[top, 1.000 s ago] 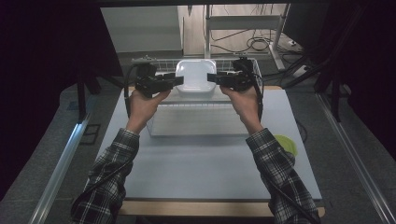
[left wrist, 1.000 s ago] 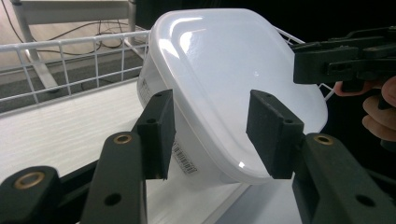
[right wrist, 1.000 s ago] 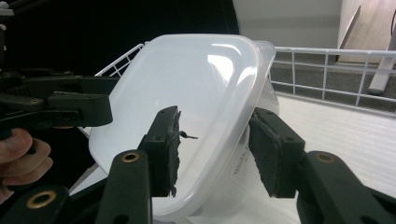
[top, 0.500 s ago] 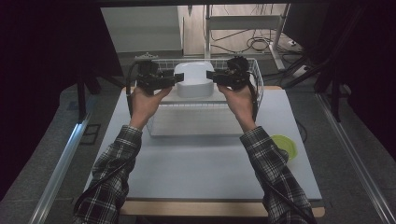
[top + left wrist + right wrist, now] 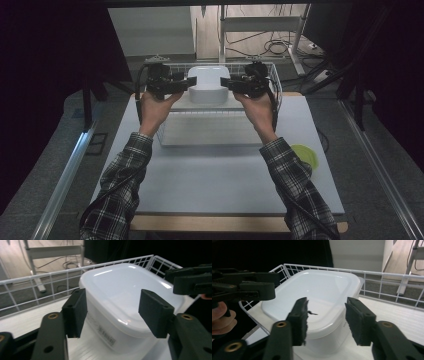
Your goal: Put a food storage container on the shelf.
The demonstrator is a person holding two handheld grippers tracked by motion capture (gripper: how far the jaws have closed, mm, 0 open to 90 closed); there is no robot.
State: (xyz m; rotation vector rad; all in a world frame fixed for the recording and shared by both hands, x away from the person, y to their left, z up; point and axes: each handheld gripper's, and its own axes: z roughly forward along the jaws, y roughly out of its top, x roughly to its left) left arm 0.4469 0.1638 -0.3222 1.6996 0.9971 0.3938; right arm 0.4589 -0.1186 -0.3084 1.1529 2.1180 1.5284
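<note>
Container [image 5: 209, 85] sits in basket [image 5: 274, 82] (between both tools).

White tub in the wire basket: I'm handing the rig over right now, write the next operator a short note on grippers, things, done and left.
Left gripper: jaws have just been opening, pads off the white tub, straddling its near corner.
Right gripper: open, jaws astride the tub's opposite corner, also just widened.
The tub sits lid on at the far end of the wire basket, which stands on the table. A green lid lies at the table's right edge.
Done: tub appears set down in the basket and let go.
Left: probably back both grippers away.
</note>
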